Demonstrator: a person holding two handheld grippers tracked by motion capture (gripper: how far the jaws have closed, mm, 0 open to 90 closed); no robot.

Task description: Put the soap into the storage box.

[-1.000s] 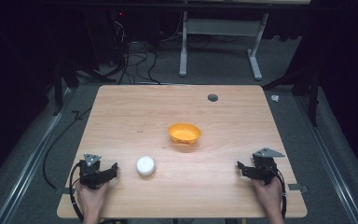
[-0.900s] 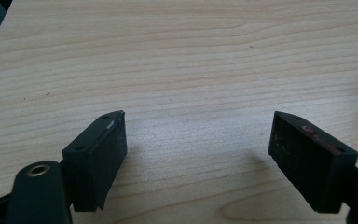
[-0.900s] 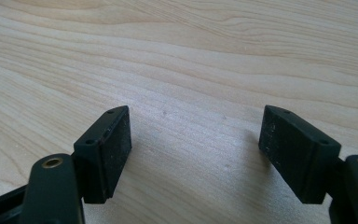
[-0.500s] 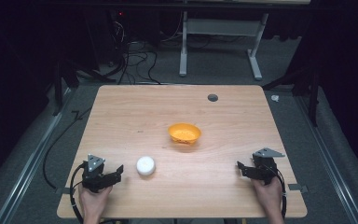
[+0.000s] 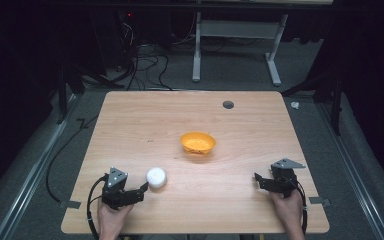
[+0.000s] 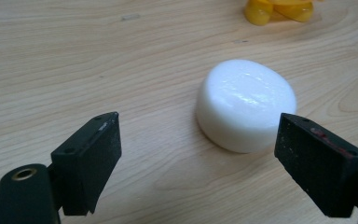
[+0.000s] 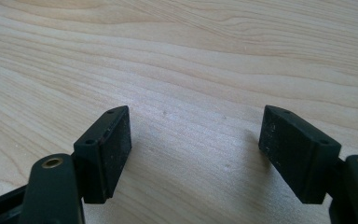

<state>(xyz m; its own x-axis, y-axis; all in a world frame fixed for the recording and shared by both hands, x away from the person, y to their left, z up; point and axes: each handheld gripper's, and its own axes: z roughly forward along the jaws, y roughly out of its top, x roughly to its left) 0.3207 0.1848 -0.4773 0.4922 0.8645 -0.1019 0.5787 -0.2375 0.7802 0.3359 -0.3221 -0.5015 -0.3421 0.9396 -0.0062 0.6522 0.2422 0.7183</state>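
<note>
1. My left gripper, lower left of the high view, jaws spread wide, grasping nothing.
2. White puck on the table, just beyond that gripper's jaw tips, off toward one jaw.
3. My right gripper, lower right, jaws apart over bare wood.
4. Orange bowl mid-frame, well apart from both.

The right gripper stood with its two black jaws set wide apart, rising from about 7 and 5 o'clock. Nothing lay between them but bare wood. Each jaw was a blocky pad with small screw holes along its upper edge, and a brass-ringed hole showed on the arm behind each. The tabletop was pale wood, its grain running in long curves from 9 toward 3 o'clock. Soft shadows lay beside each jaw.
</note>
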